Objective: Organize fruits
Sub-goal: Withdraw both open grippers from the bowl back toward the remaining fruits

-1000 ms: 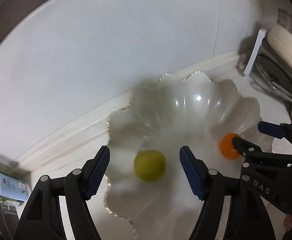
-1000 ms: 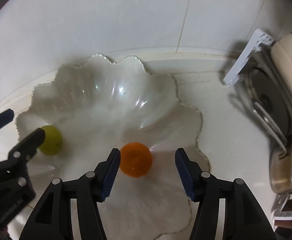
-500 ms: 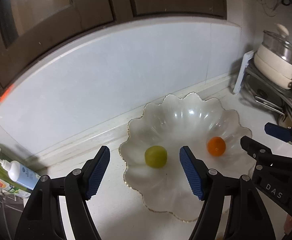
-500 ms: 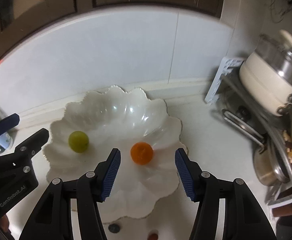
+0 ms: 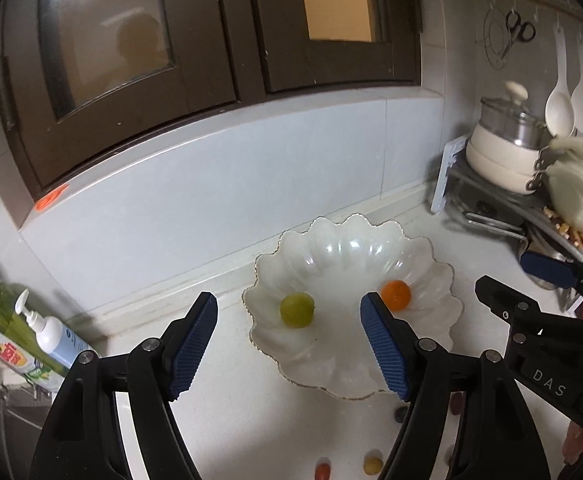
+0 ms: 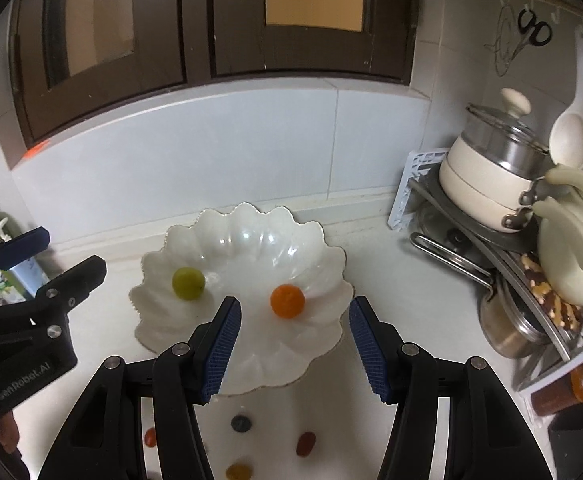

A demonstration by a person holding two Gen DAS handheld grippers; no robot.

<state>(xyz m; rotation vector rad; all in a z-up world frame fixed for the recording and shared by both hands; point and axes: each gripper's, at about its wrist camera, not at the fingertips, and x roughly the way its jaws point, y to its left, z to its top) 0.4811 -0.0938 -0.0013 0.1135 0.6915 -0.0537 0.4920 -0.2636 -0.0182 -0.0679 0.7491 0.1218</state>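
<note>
Sitting on the white counter (image 6: pixel 403 312) below the dark cabinet doors (image 5: pixel 195 40), the scalloped white bowl (image 6: pixel 251 236) holds two fruits well apart: a green fruit (image 6: pixel 188 283) toward its left side and an orange fruit (image 6: pixel 287 301) toward its right. Both grippers hang above the bowl's near edge with nothing between their blue pads. The left gripper (image 5: pixel 289 342) is released, jaws spread, with the green fruit (image 5: pixel 297 309) seen between them lying in the bowl (image 5: pixel 343 240). The right gripper (image 6: pixel 293 346) is likewise released and empty, and the orange fruit lies in the bowl beyond its jaws. On the counter in front of the bowl, nearer the cameras, lie several small fruits: a dark one (image 6: pixel 240 423), a reddish-brown one (image 6: pixel 305 443), a red one (image 6: pixel 150 437) and a yellow one (image 6: pixel 238 471). To the right of the bowl stands a rack with a cream pot (image 6: pixel 487 176).
</note>
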